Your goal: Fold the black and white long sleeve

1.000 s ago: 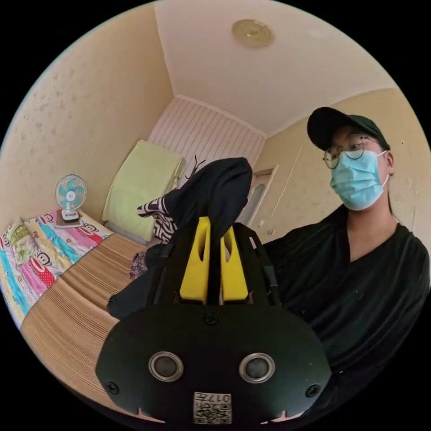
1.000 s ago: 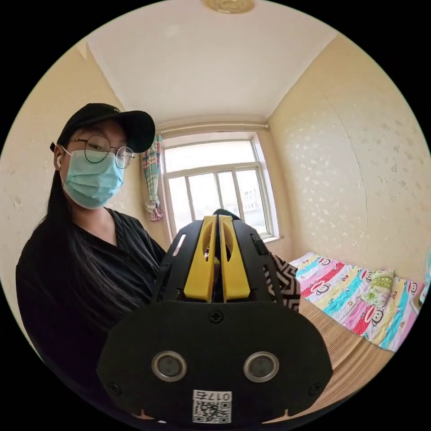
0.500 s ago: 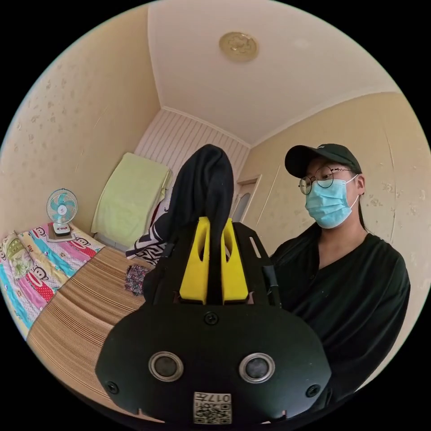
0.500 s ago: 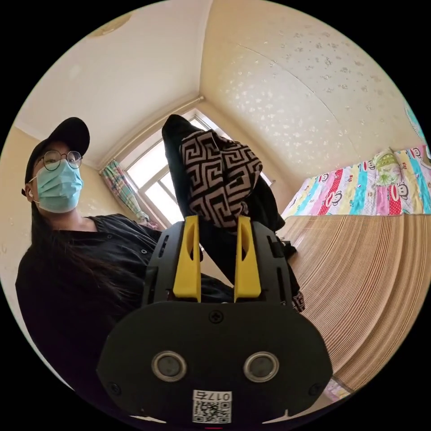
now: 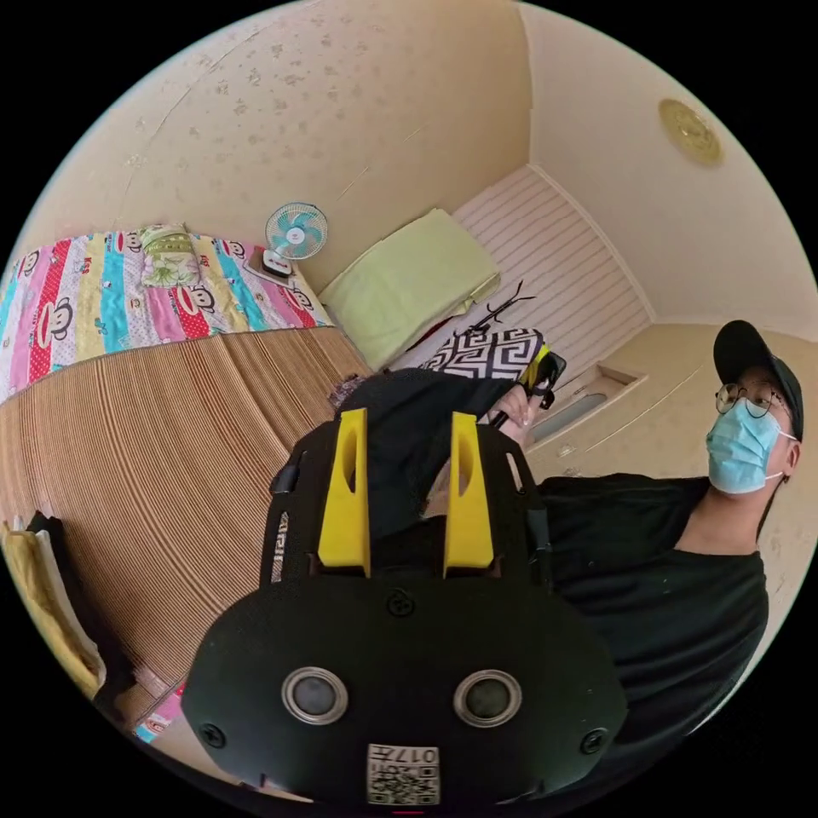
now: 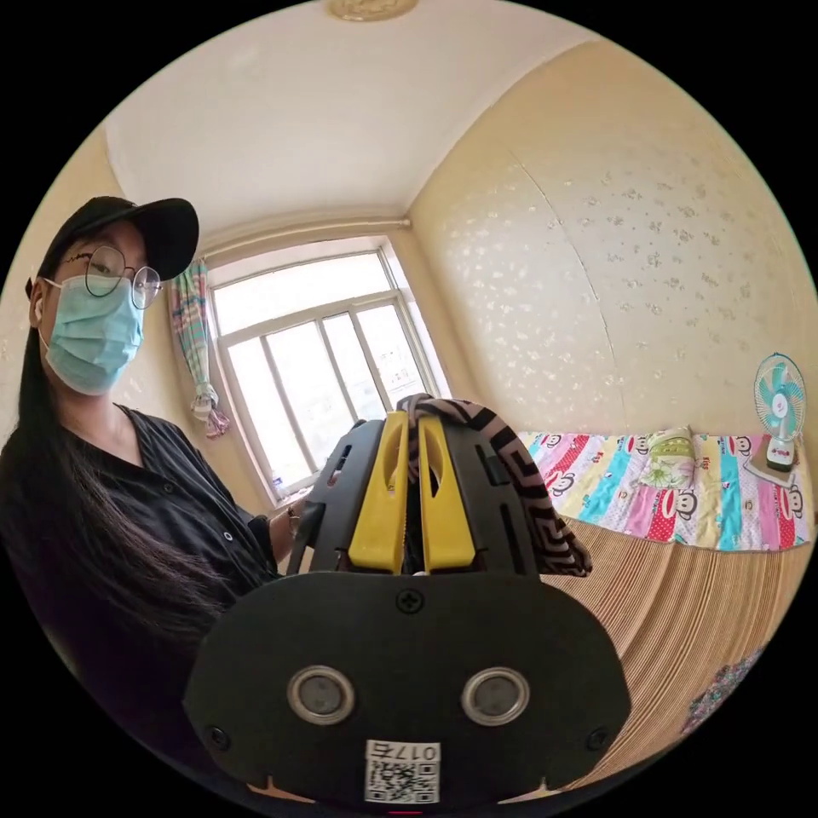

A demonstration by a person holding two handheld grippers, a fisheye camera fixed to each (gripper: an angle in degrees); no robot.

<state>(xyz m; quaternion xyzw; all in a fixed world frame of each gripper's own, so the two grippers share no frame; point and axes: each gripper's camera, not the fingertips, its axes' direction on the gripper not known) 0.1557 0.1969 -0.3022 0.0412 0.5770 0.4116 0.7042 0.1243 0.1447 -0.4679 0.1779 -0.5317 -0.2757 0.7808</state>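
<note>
Left gripper view: left gripper (image 5: 400,430), yellow jaws spread apart, black cloth of the long sleeve (image 5: 409,426) lying loose between them; patterned black-and-white part beyond, by the right gripper (image 5: 538,375) and a hand (image 5: 514,413). Striped mat (image 5: 170,452) below; fan (image 5: 294,234) by the wall.

Right gripper view: right gripper (image 6: 408,443), jaws clamped together on a patterned band of the long sleeve (image 6: 520,477), which drapes over one side, above the striped mat (image 6: 682,613).

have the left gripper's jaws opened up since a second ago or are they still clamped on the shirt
Yes. The left gripper now has its yellow jaws spread against its fixed black body, with the black and white long sleeve loose between them; earlier they pinched it.
</note>
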